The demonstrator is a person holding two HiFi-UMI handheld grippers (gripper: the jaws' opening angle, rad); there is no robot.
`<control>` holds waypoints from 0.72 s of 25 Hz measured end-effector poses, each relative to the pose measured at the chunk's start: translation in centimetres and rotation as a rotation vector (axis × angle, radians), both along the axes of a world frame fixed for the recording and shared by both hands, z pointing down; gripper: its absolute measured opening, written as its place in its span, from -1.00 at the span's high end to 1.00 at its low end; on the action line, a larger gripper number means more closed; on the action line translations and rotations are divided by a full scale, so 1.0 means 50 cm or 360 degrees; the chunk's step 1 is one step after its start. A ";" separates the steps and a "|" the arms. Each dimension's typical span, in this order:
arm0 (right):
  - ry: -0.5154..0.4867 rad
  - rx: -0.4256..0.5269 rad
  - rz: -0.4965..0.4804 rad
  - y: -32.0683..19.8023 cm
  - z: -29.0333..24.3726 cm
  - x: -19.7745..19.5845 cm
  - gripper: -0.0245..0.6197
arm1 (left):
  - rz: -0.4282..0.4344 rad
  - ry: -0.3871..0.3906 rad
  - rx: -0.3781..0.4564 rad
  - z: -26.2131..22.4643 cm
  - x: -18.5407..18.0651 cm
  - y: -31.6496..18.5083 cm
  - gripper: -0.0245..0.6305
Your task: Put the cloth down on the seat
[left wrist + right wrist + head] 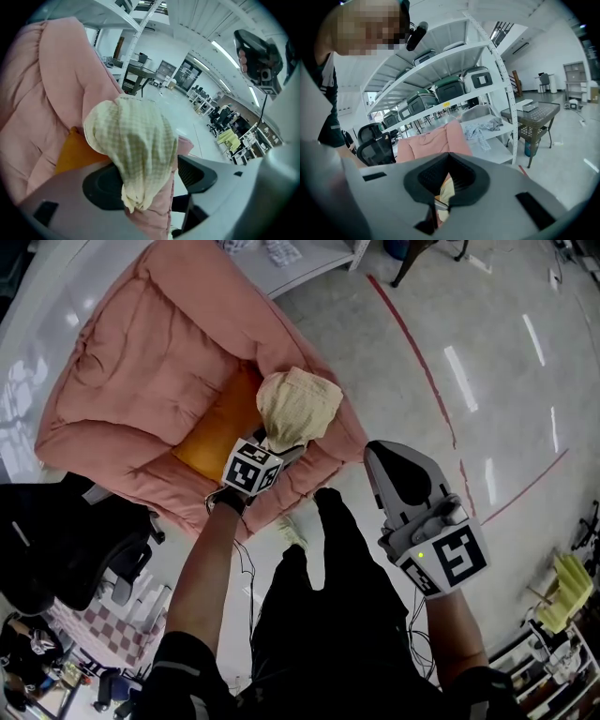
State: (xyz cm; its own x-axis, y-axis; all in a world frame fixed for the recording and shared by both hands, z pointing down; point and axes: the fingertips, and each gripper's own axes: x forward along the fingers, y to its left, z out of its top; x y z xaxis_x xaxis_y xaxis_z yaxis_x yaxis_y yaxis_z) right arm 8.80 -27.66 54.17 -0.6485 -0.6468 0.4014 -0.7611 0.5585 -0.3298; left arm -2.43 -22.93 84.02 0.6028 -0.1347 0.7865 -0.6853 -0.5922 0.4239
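Cloth (298,407): pale yellow w/ faint green check, soft, bunched into a rounded lump, not spread flat. Seat (141,362) = big pink padded armchair, quilted, puffy arms and back, w/ orange cushion (220,427) on its sitting part. Cloth sits on top of seat's arm, at the front end, right beside the cushion and overlapping its edge. Cloth's lower end narrows to a gathered tail that hangs down seat's arm, btwn the wide-apart jaws of the left gripper (274,441); pads not squeezing it.
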 end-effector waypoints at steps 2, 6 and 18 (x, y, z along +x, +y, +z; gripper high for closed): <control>-0.0006 0.0015 -0.0010 0.012 -0.011 -0.013 0.91 | -0.0007 0.0001 -0.0005 -0.010 -0.010 0.017 -0.13; -0.0027 0.0042 -0.0023 0.038 -0.036 -0.035 0.91 | -0.0004 -0.0025 -0.0046 -0.021 -0.036 0.053 -0.13; -0.0072 0.0137 -0.0016 0.115 -0.133 -0.083 0.91 | -0.0073 0.0036 0.0010 -0.175 -0.108 0.100 0.03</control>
